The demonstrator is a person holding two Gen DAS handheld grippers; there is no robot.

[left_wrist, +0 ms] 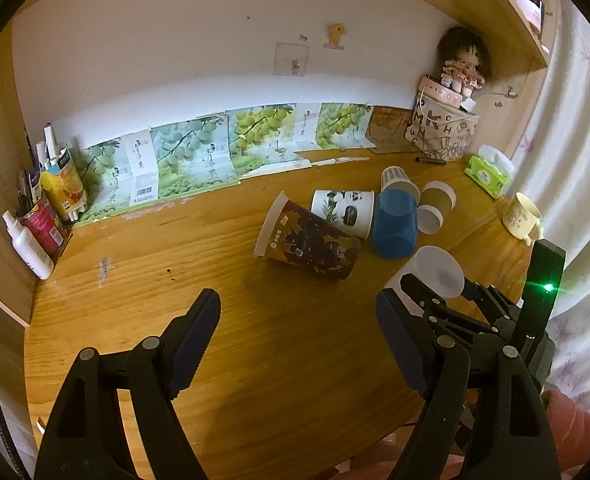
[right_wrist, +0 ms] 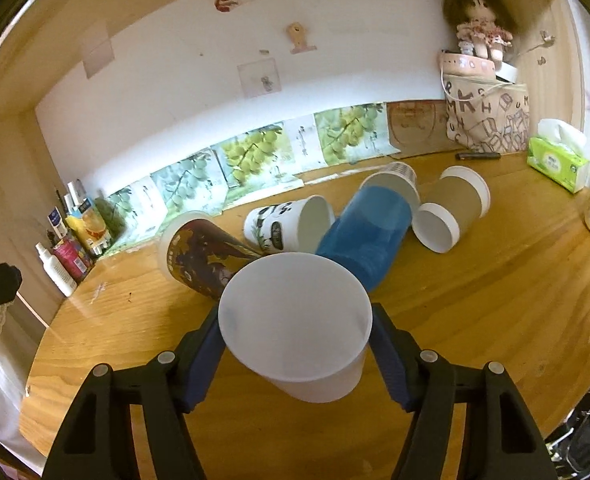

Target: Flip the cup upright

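Note:
My right gripper [right_wrist: 295,344] is shut on a white translucent cup [right_wrist: 295,320], its mouth tilted up toward the camera, held just above the wooden desk [right_wrist: 475,300]. The same cup [left_wrist: 435,268] shows in the left wrist view, with the right gripper [left_wrist: 427,300] around it. My left gripper [left_wrist: 299,332] is open and empty above the desk's front. Behind lie several tipped cups: a dark brown printed cup [left_wrist: 311,240] [right_wrist: 203,256], a white panda cup [left_wrist: 345,210] [right_wrist: 291,224], a blue cup [left_wrist: 397,224] [right_wrist: 371,232] and a brown sleeved cup [right_wrist: 455,208].
A cream mug [left_wrist: 521,210] and a green tissue pack [right_wrist: 557,162] stand at the right. A lettered bag with a doll [right_wrist: 487,120] is at the back right. Bottles and pen holders [left_wrist: 43,216] crowd the left corner. Grape-print cartons [left_wrist: 199,156] line the back wall.

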